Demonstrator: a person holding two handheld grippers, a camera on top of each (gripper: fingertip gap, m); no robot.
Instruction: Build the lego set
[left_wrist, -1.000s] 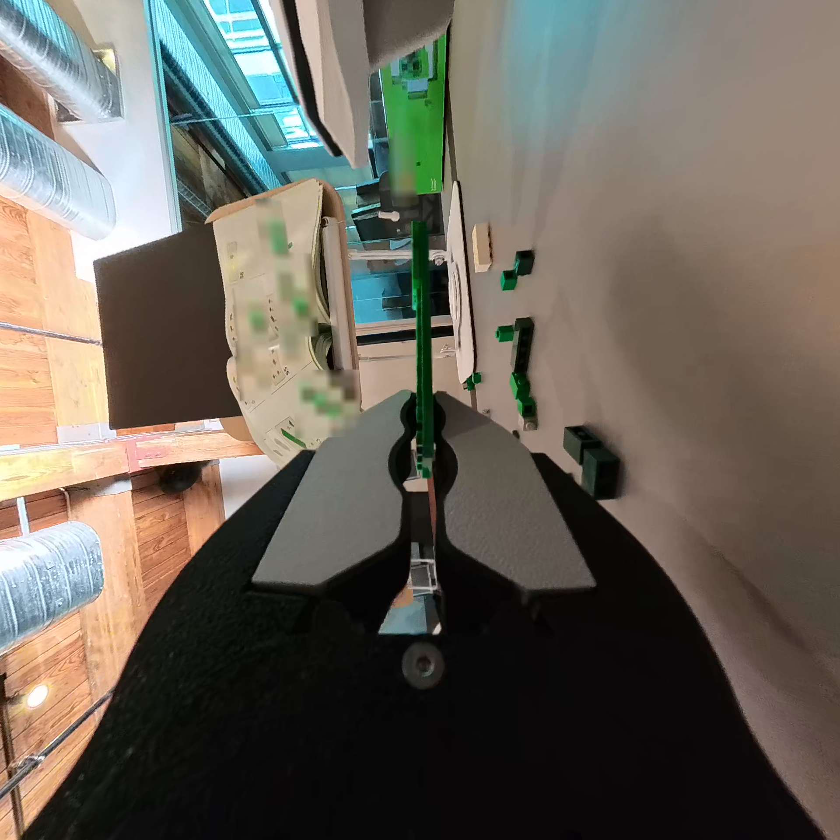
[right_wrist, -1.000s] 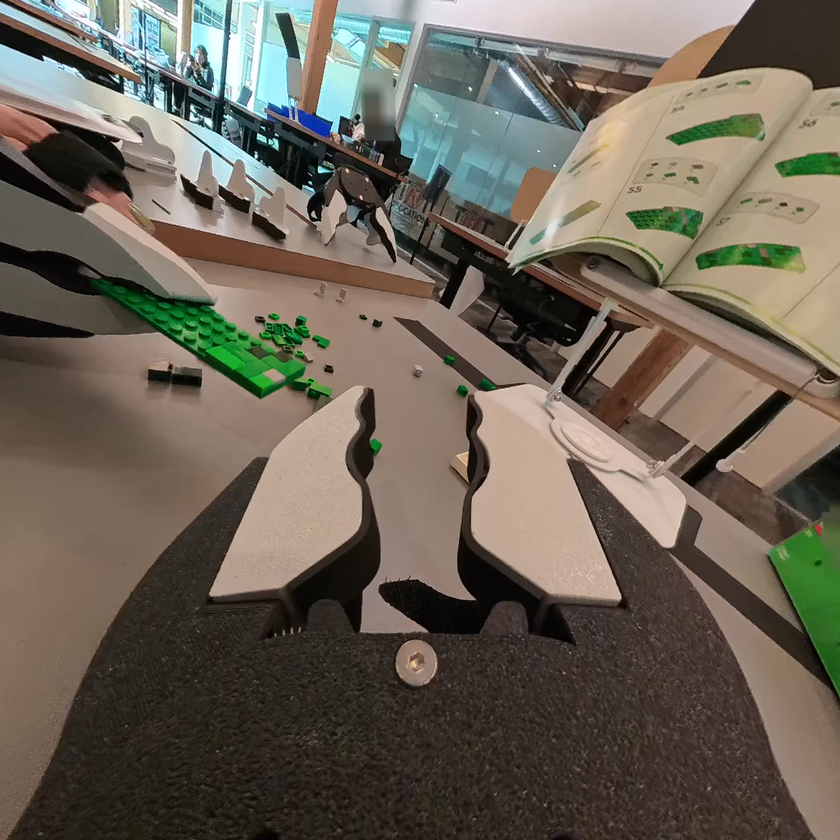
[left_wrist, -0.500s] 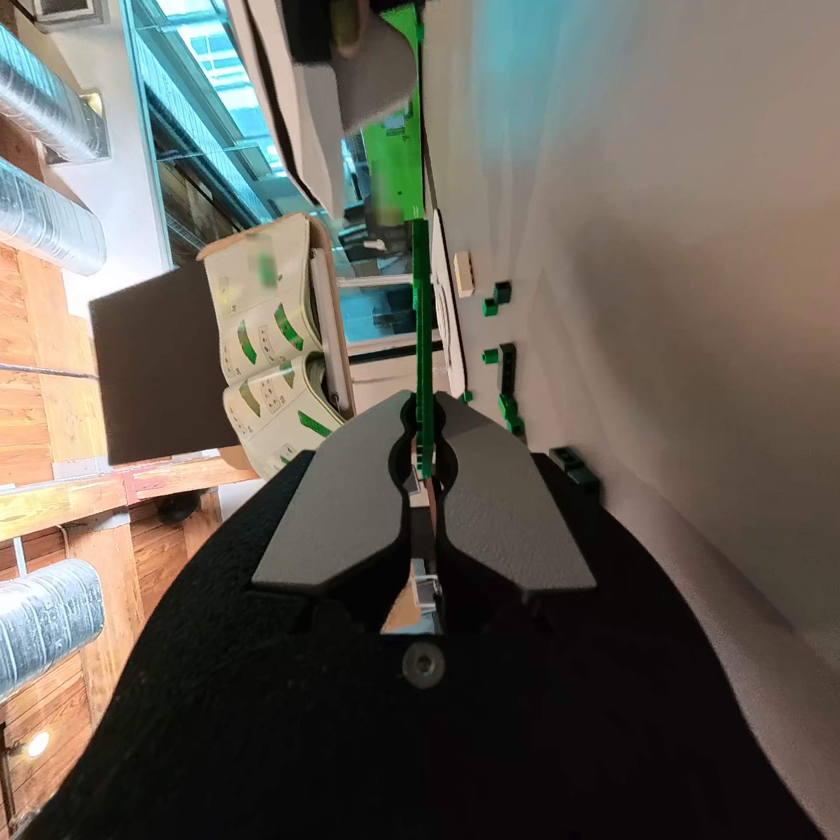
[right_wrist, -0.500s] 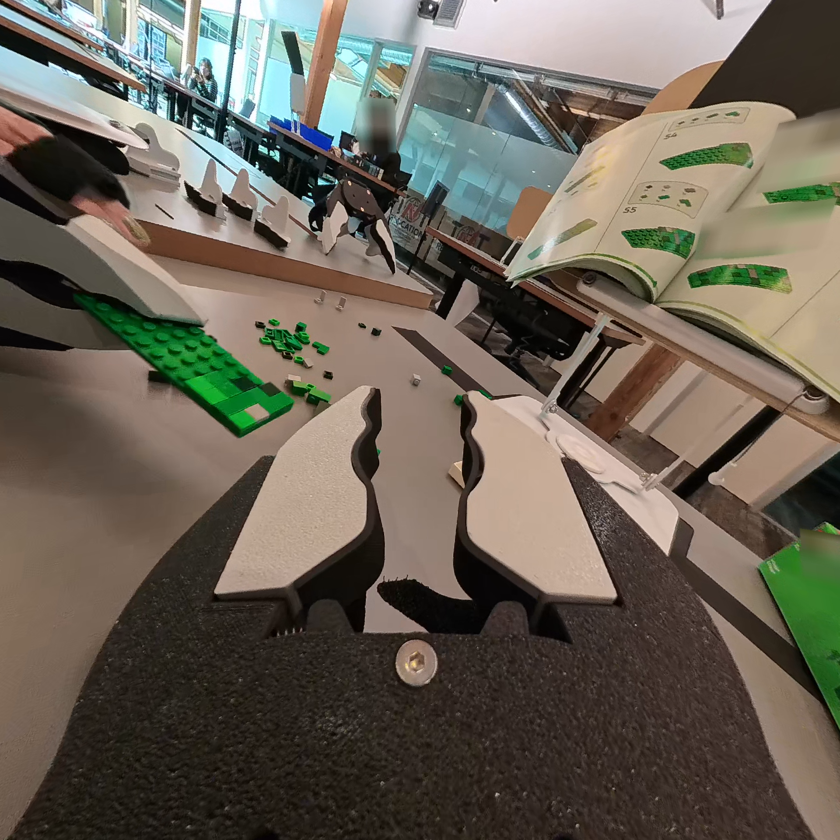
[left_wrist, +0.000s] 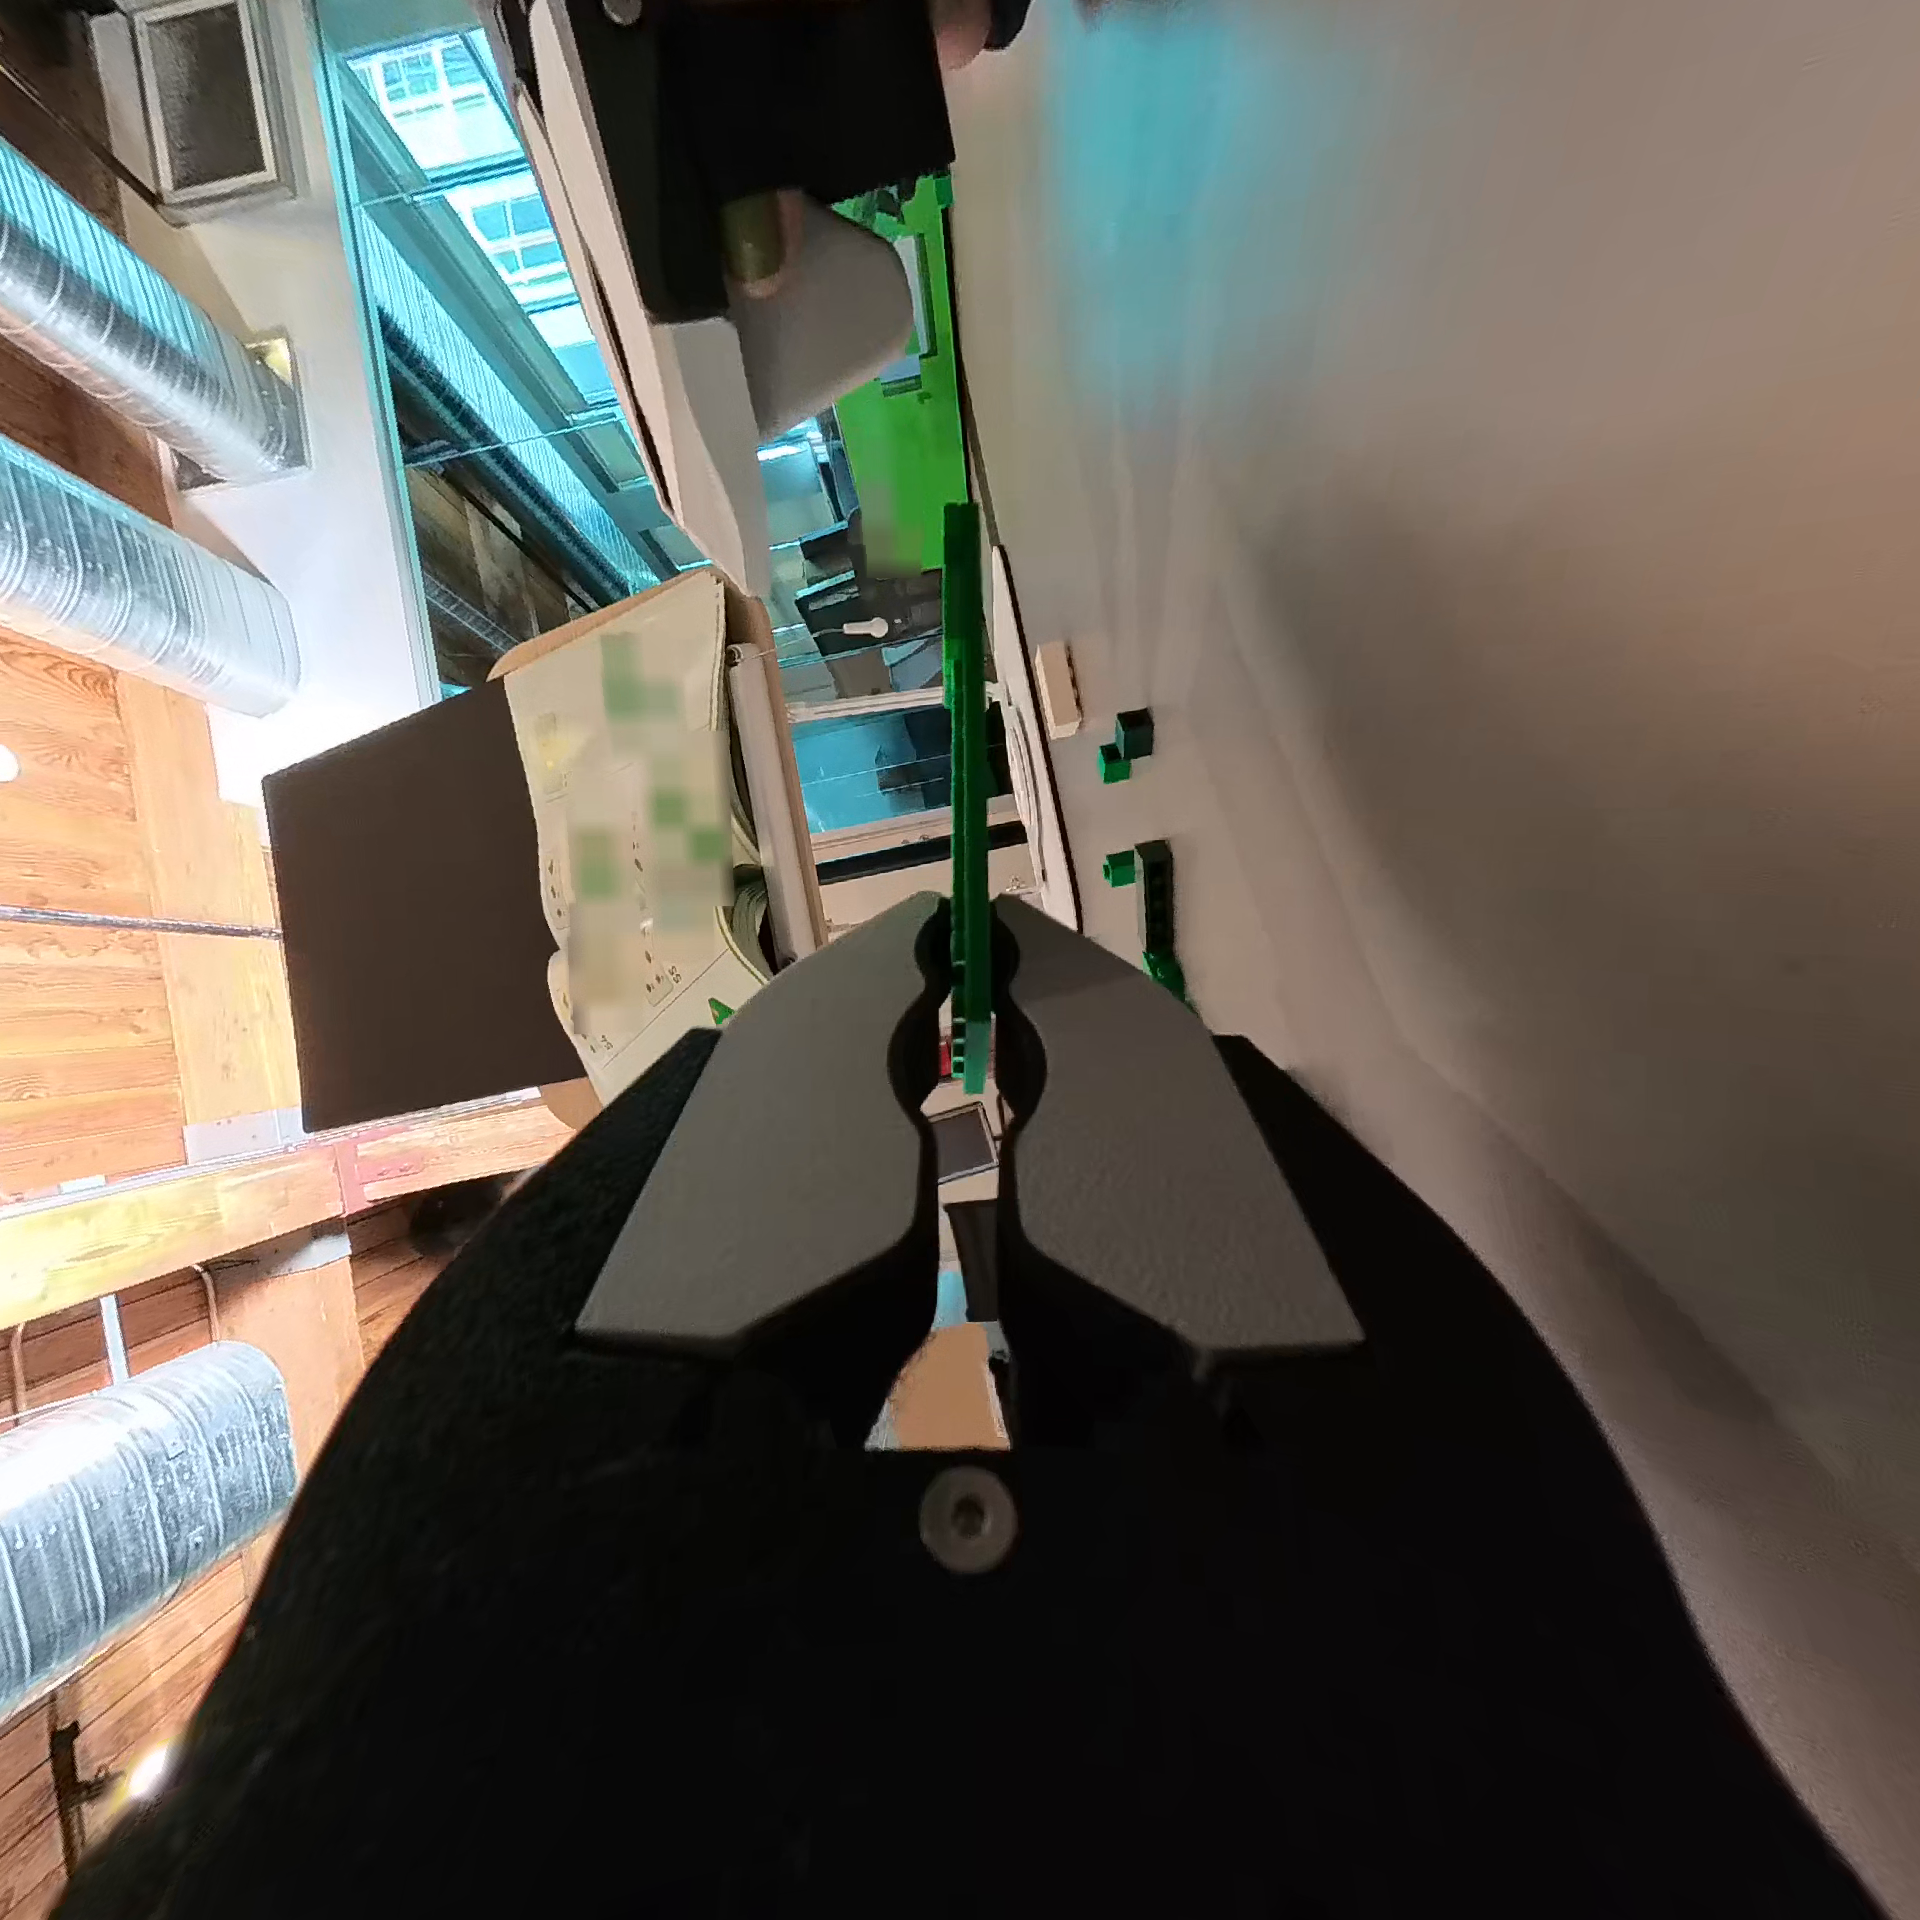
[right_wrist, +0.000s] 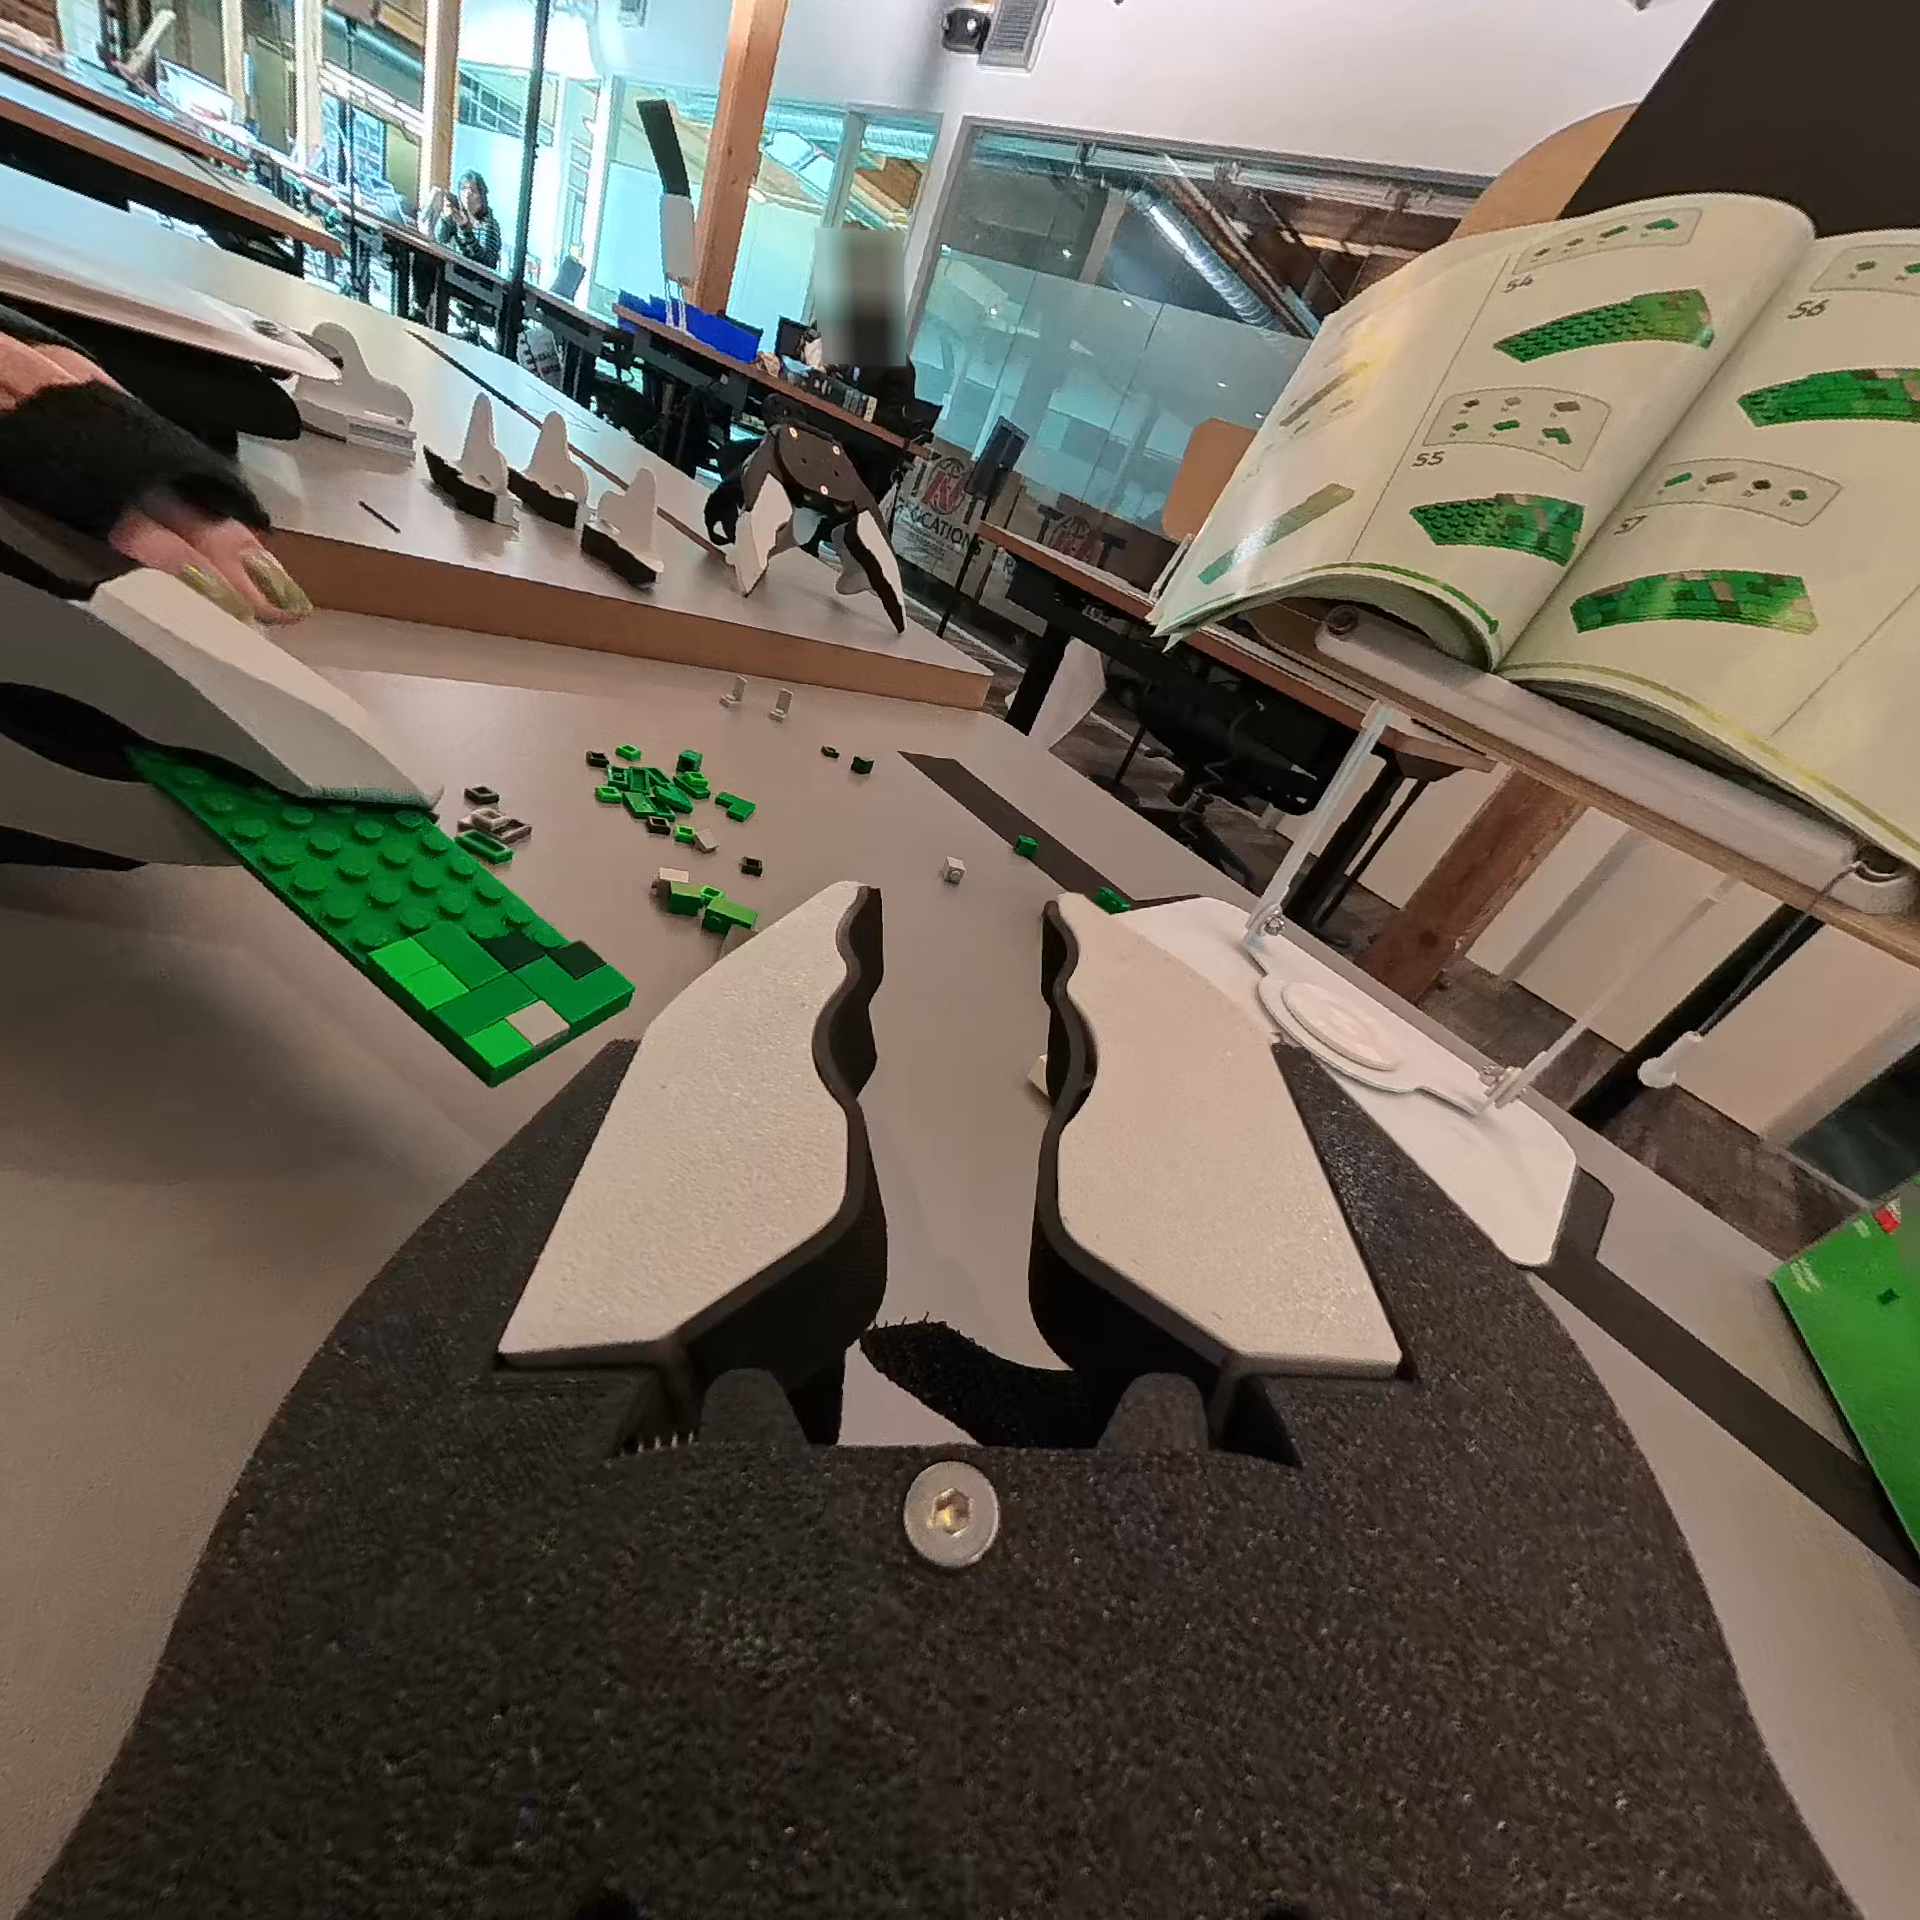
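Note:
My left gripper (left_wrist: 968, 914) is shut on a long green lego plate (left_wrist: 964, 727), seen edge-on in the left wrist view. In the right wrist view the plate (right_wrist: 416, 914) juts from the left gripper's fingers (right_wrist: 239, 707), held tilted above the grey table (right_wrist: 208, 1195), with mixed green tiles and one white tile at its near end. My right gripper (right_wrist: 961, 904) is open and empty, low over the table, to the right of the plate's near end. Loose green and grey pieces (right_wrist: 665, 790) lie scattered beyond the plate.
An open instruction booklet (right_wrist: 1610, 468) rests on a white stand (right_wrist: 1403, 1091) at the right. A tan brick (left_wrist: 1058, 686) and dark green bricks (left_wrist: 1153, 904) lie near the stand. A green box (right_wrist: 1860, 1340) sits at the far right. A second table with gripper parts (right_wrist: 623, 582) stands behind. Some 12 cm of space lies between my two pairs of fingers.
The left gripper has lifted the green plate off the table and carried it closer to my right gripper. The right gripper stays open and has barely moved.

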